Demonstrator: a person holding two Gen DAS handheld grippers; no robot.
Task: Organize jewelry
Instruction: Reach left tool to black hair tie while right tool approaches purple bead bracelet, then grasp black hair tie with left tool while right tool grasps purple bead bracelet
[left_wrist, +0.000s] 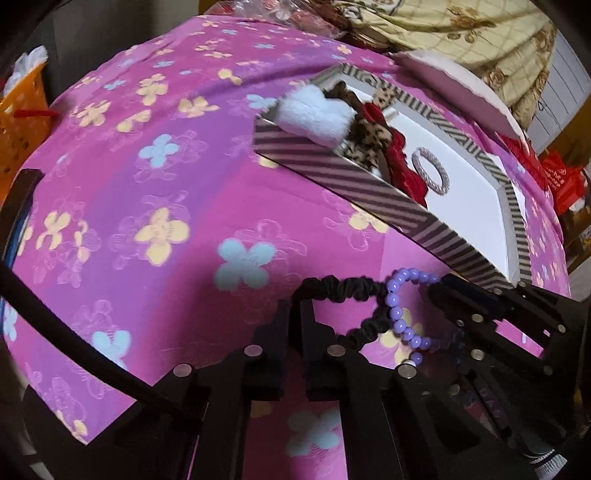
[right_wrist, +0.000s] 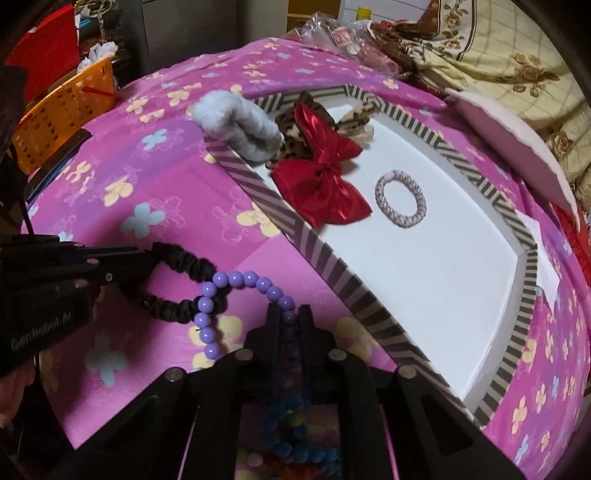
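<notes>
We have the bow (right_wrist: 321, 184) and ring band (right_wrist: 400, 199) etc. in the box (right_wrist: 332, 266). Left gripper (left_wrist: 295, 310) pinches the scrunchie (right_wrist: 177, 284), right gripper (right_wrist: 289, 317) clamps the bead bracelet (right_wrist: 221, 295); both are still outside.

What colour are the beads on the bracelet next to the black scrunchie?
Light purple. The bracelet shows best in the right wrist view, pinched in the right gripper and looped through the scrunchie.
</notes>
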